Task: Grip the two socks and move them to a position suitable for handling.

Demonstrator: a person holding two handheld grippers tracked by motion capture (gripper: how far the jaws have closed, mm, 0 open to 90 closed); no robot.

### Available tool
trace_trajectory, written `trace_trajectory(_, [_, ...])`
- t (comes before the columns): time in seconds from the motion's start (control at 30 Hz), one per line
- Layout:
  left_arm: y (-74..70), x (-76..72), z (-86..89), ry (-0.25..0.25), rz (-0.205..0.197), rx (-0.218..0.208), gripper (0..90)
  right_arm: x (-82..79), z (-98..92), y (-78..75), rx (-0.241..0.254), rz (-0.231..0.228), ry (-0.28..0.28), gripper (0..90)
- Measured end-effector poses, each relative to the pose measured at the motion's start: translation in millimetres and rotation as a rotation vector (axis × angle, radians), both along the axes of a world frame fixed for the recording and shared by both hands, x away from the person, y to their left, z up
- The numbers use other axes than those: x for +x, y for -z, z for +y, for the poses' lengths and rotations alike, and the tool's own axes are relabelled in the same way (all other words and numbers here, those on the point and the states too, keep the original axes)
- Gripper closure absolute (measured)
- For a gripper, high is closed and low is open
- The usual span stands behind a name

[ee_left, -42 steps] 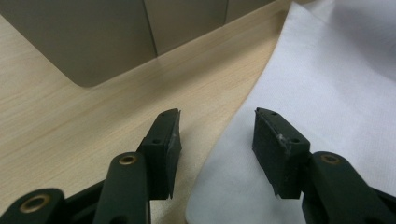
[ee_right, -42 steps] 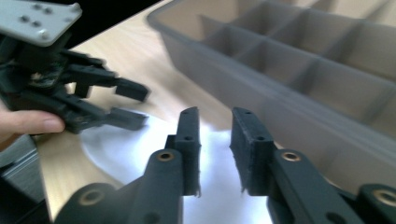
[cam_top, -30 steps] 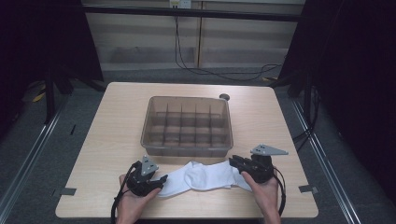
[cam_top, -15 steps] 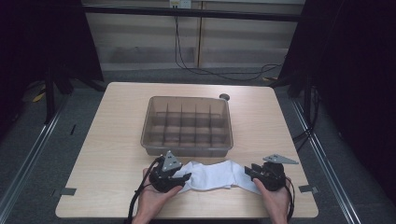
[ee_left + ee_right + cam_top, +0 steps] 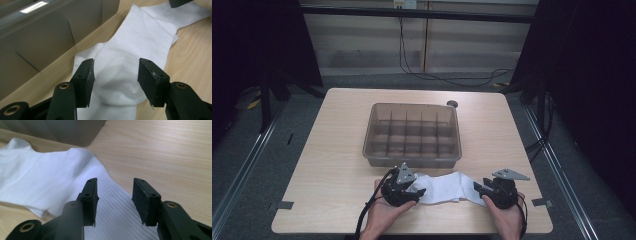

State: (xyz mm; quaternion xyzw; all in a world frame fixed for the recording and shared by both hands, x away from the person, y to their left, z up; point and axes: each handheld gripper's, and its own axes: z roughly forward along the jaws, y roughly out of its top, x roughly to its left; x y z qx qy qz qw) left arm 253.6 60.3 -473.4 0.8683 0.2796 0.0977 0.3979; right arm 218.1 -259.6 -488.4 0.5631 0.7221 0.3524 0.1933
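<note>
Near the table's front edge the white sock (image 5: 443, 188) lies flat, just in front of the divided bin (image 5: 413, 134), not yet inside. Left gripper (image 5: 115, 80) and right gripper (image 5: 114, 200) both straddle it w/ jaws apart, the right having just been opening; prob. no grip, so picking up & binning remain

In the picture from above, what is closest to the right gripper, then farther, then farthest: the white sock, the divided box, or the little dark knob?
From the right gripper:
1. White sock, right beside it, toward the left.
2. Divided box, farther back, mid-table.
3. Dark knob, beyond the box's far right corner.
</note>
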Motion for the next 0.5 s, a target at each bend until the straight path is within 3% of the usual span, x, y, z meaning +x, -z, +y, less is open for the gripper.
trace_trajectory(0.1, [1.3,-0.3,-4.8,0.018,-0.013,0.026,49.6,2.0,-0.2,4.0,-0.012,0.025,-0.003,55.5])
trace_trajectory(0.17, [7.8,2.4,-7.2,0.013,-0.035,0.000,54.7,3.3,0.3,8.2,-0.023,0.035,0.005,53.6])
trace_trajectory(0.2, [11.7,4.5,-8.9,0.011,-0.018,0.007,56.3,2.9,1.3,9.8,-0.029,0.036,0.017,52.9])
trace_trajectory(0.23, [15.3,4.9,-11.8,0.004,-0.003,0.033,56.3,2.3,1.7,10.7,-0.030,0.027,0.022,52.7])
trace_trajectory(0.3, [18.5,3.2,-15.4,0.011,-0.015,0.069,58.1,2.0,3.0,11.3,-0.041,0.023,0.027,52.8])
trace_trajectory(0.37, [20.5,2.3,-19.3,0.026,-0.027,0.106,60.6,2.3,6.3,11.5,-0.089,0.018,0.019,53.7])
trace_trajectory(0.5, [20.2,3.7,-21.5,0.039,-0.020,0.107,74.3,3.3,8.6,11.4,-0.114,0.015,0.013,57.5])
